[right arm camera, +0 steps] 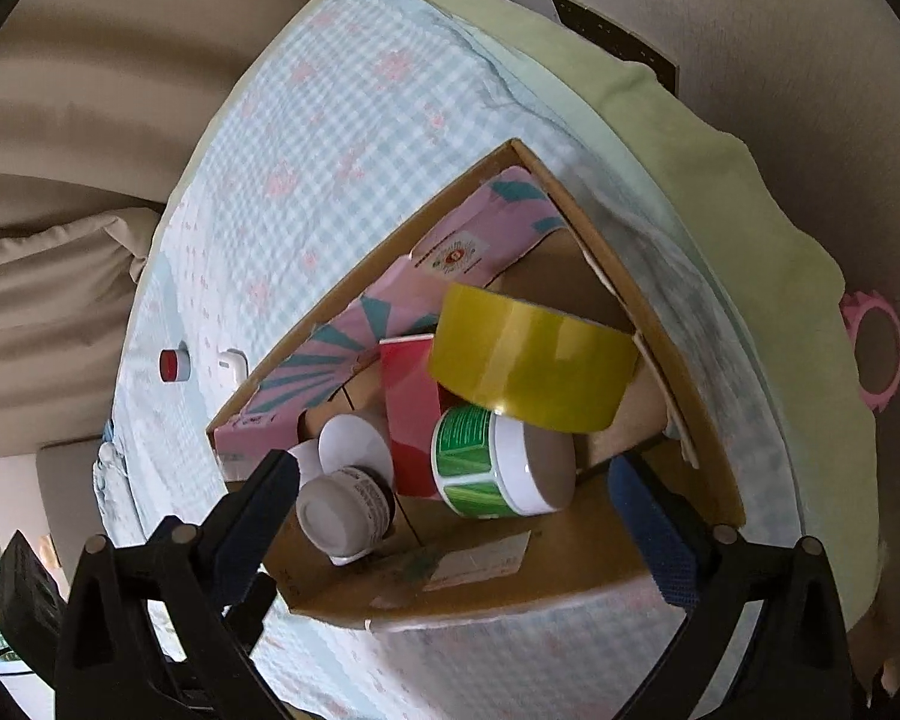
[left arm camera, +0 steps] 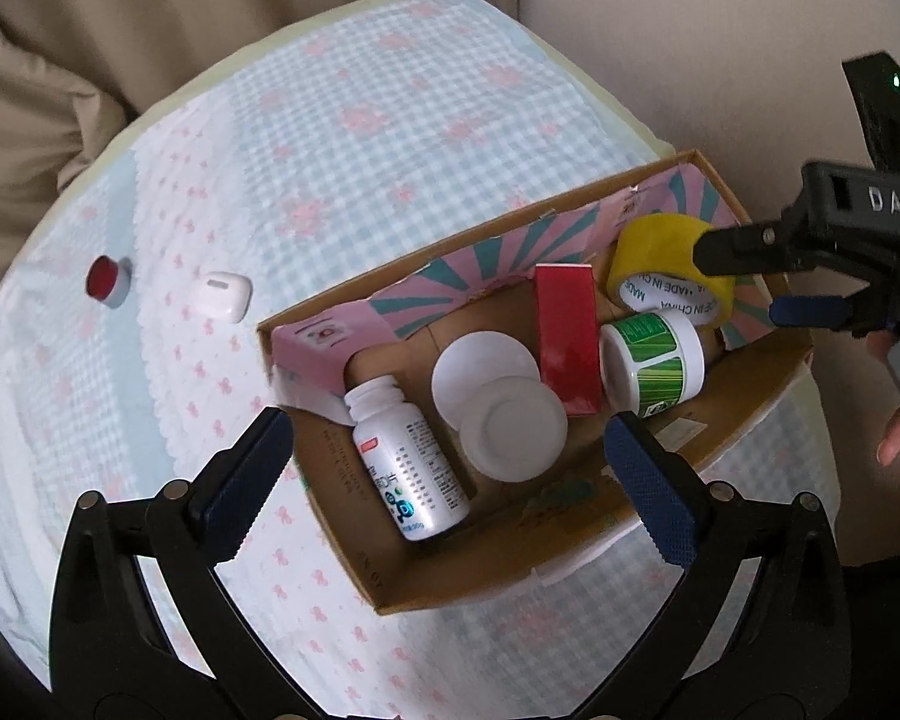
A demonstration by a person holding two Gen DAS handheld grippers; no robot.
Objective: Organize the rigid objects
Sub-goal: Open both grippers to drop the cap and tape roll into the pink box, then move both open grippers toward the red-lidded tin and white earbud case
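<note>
A cardboard box on the checked cloth holds a white pill bottle, two white round lids, a red box, a green-labelled white jar and a yellow tape roll. My left gripper is open above the box's near side. My right gripper is open at the box's right end, next to the tape roll. In the right wrist view my right gripper is open and empty over the box, with the tape roll resting on the jar and red box.
A red-capped small object and a white earbud case lie on the cloth left of the box. Beige cushions lie behind. A pink ring-shaped object hangs beyond the cloth's right edge.
</note>
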